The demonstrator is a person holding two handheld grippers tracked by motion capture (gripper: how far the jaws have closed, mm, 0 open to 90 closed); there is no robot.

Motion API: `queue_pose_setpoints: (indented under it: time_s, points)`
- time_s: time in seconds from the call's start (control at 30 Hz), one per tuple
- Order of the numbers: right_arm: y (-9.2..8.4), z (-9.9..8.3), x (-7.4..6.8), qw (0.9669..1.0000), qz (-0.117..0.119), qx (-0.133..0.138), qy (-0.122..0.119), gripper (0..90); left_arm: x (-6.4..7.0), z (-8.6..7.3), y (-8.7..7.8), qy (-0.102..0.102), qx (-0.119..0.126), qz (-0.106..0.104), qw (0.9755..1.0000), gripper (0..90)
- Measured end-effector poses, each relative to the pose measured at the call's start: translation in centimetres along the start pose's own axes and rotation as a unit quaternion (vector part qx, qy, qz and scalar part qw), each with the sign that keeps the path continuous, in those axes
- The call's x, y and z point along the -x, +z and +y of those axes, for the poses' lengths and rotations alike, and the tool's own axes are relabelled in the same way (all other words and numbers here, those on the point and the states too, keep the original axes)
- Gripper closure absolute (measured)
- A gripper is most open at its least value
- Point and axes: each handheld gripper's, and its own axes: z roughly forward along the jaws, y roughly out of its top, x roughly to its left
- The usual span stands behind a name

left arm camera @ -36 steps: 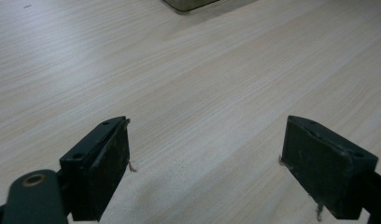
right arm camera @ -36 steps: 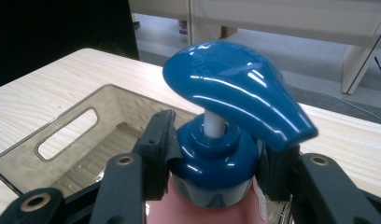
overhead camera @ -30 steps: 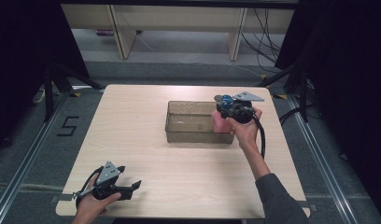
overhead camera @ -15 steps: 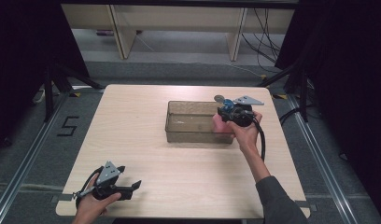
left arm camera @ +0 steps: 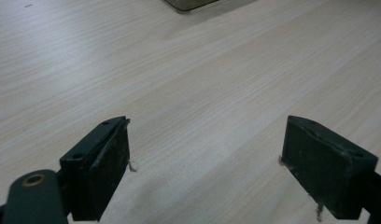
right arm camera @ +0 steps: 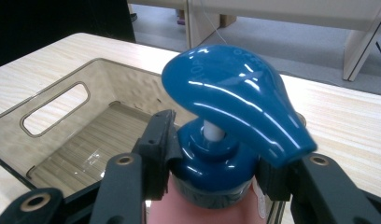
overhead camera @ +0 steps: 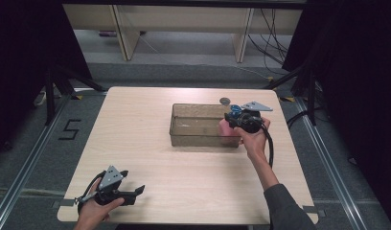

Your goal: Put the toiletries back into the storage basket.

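Note:
My right gripper (overhead camera: 239, 120) is shut on the blue collar of a pink pump bottle (overhead camera: 225, 129), which hangs upright at the right end of a clear plastic bin (overhead camera: 193, 140). In the right gripper view the glossy blue pump head (right arm camera: 230, 93) rises between the jaws of the right gripper (right arm camera: 212, 161), above the pink body (right arm camera: 202, 215), with the bin's rim (right arm camera: 20, 112) and its handle slot to the left. My left gripper (overhead camera: 135, 193) lies near the table's front left corner. In its own view the left gripper (left arm camera: 205, 163) is open over bare wood.
A small grey round disc (overhead camera: 225, 100) lies on the table just behind the bin. The light wooden table (overhead camera: 136, 124) is bordered by dark floor, with shelving legs and cables beyond its far edge. The bin's corner (left arm camera: 188, 4) shows far ahead of the left jaws.
The right gripper and the pink bottle have sunk slightly at the bin's right end. The left gripper has stayed still.

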Motion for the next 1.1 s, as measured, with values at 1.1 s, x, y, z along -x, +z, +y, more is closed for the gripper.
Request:
queue_pose_setpoints:
  time_s: [1.1]
  points:
    - [-1.2,-0.5,-0.5,0.9994,-0.007,0.019,0.027,25.2,-0.1,0.0,0.0,0.013,-0.009,-0.004,0.9999,14.8]
